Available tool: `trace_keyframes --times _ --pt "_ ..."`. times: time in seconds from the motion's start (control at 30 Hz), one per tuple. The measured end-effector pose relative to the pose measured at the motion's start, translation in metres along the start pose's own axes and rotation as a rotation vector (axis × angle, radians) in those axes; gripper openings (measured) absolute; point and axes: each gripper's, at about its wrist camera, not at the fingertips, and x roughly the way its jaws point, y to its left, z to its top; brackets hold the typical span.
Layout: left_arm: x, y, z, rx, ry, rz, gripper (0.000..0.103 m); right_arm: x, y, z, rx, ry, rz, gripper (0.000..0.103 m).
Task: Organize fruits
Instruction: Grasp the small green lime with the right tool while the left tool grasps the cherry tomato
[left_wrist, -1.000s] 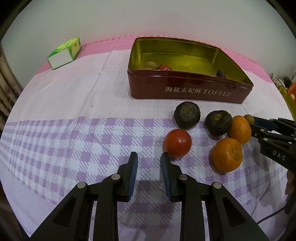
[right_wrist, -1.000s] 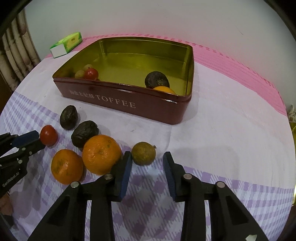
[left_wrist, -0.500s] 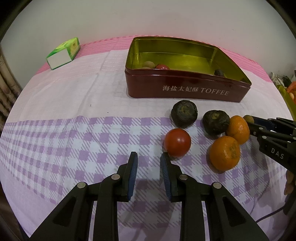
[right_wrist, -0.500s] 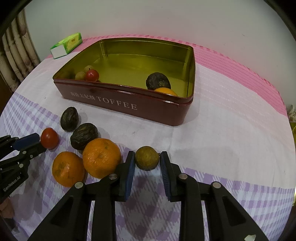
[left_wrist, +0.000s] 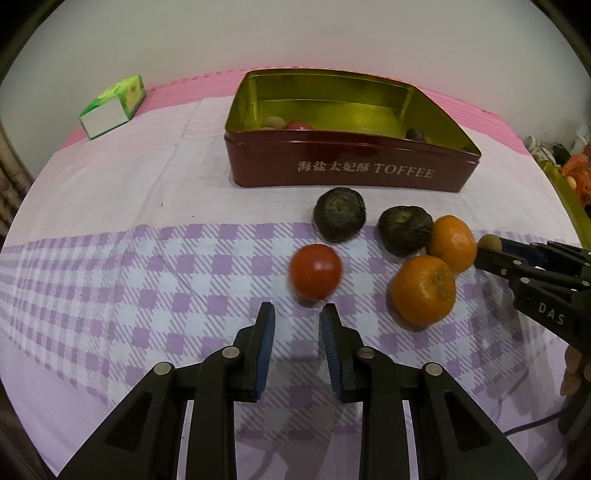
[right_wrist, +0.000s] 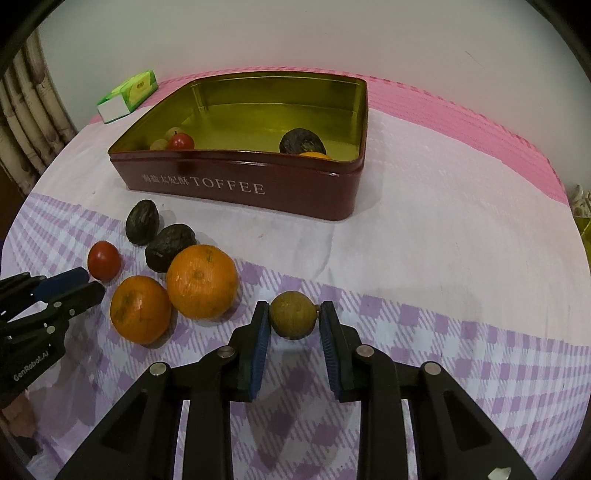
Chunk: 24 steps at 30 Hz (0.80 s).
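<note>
My right gripper (right_wrist: 293, 313) is shut on a small brownish-green round fruit (right_wrist: 293, 314) resting on the checked cloth. Just to its left lie two oranges (right_wrist: 202, 281) (right_wrist: 140, 309), two dark wrinkled fruits (right_wrist: 170, 246) (right_wrist: 142, 221) and a red tomato (right_wrist: 104, 260). My left gripper (left_wrist: 296, 311) is shut with nothing in it, its tips just short of the tomato (left_wrist: 315, 270). Behind the fruits stands the red toffee tin (left_wrist: 351, 171), which holds a tomato, small pale fruits, a dark fruit and an orange.
A green and white box (left_wrist: 114, 107) lies at the far left on the pink cloth. The edge of a second yellow-green container (left_wrist: 565, 195) shows at the right. A curtain (right_wrist: 29, 122) hangs at the left. White cloth lies right of the tin.
My right gripper has moved forward around the small brownish-green fruit and closed its pads on it. My left gripper has stayed shut and has hardly moved.
</note>
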Motion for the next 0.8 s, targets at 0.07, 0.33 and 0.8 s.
trace_keyframes --times 0.07,0.33,0.8 --pt "-0.001 -0.004 -0.001 0.008 -0.001 -0.001 0.028 -0.001 0.000 0.000 0.003 0.002 -0.002 0.025" --pt "0.003 -0.007 0.005 0.004 -0.008 -0.012 0.028 -0.005 -0.004 -0.006 0.015 0.004 -0.004 0.025" --pt "0.014 -0.010 0.018 0.015 -0.023 0.007 0.028 -0.005 -0.005 -0.006 0.015 0.003 -0.003 0.025"
